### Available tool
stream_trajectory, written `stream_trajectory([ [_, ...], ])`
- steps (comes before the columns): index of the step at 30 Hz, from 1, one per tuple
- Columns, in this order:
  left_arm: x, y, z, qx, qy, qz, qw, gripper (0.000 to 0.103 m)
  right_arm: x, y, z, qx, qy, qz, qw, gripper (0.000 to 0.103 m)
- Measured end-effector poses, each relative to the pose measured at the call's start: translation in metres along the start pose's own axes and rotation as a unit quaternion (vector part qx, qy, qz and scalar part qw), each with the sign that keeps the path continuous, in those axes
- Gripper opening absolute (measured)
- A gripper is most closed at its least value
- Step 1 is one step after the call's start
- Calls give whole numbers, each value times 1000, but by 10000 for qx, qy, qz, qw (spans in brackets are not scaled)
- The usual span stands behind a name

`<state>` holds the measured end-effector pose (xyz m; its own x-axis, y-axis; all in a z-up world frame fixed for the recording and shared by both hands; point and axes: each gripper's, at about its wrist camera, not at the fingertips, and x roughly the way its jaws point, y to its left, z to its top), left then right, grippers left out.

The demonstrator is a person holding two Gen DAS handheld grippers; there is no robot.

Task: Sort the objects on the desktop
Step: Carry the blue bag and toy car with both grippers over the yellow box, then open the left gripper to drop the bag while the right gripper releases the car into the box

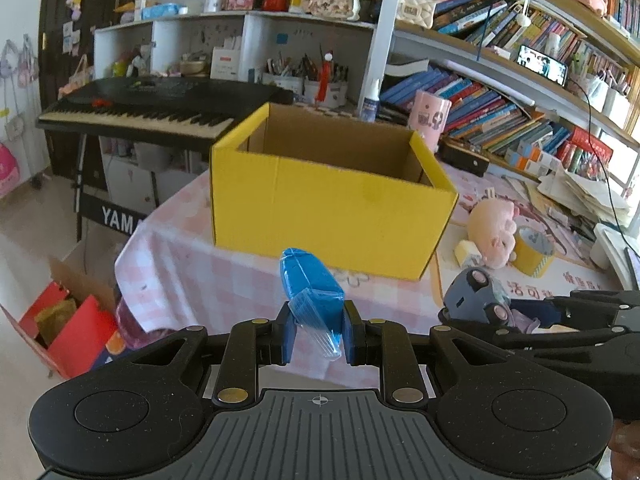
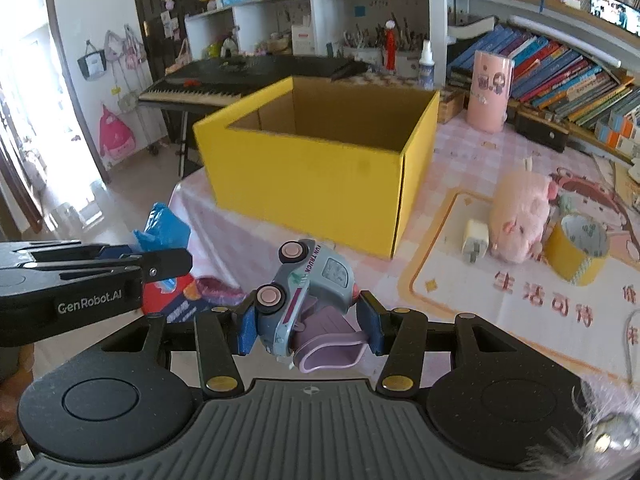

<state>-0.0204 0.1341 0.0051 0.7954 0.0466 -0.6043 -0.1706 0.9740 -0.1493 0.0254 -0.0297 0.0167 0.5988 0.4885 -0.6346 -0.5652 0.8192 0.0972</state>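
Observation:
An open yellow cardboard box (image 1: 328, 204) (image 2: 308, 176) stands on the pink checked tablecloth, ahead of both grippers. My left gripper (image 1: 318, 332) is shut on a blue wrapped packet (image 1: 312, 292), held above the table's near edge; the same packet (image 2: 162, 228) shows at the left of the right wrist view. My right gripper (image 2: 308, 320) is shut on a grey-blue toy truck (image 2: 308, 292) with pink wheels, tipped on its side. That truck (image 1: 476, 292) also appears at the right of the left wrist view, level with the packet.
Right of the box lie a pink plush toy (image 2: 520, 216), a white charger plug (image 2: 476, 240) and a yellow tape roll (image 2: 578, 248). A pink cup (image 2: 490, 92) stands behind. A keyboard (image 1: 148, 108) sits at the left, bookshelves at the right, and a red box (image 1: 68, 328) on the floor.

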Motion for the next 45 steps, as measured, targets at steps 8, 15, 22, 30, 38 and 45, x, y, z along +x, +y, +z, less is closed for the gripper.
stream_trajectory([
  [8, 9, -12, 35, 152, -446, 54, 9989, 22, 4, -18, 44, -51, -635, 72, 9979, 48],
  [15, 25, -21, 68, 238, -806, 143, 9964, 22, 19, -39, 86, -119, -944, 168, 9953, 48],
  [22, 53, -21, 91, 75, -828, 331, 9960, 22, 51, -63, 113, -306, -827, 232, 9958, 48],
  [30, 88, -23, 101, -57, -538, 507, 9972, 22, 92, -83, 130, -557, -539, 405, 9962, 48],
  [38, 115, -28, 106, -45, -221, 677, 9975, 22, 136, -91, 149, -1051, -230, 612, 9923, 47],
  [45, 136, -28, 108, -54, 38, 813, 9967, 22, 169, -91, 159, -1576, 86, 726, 9848, 47],
])
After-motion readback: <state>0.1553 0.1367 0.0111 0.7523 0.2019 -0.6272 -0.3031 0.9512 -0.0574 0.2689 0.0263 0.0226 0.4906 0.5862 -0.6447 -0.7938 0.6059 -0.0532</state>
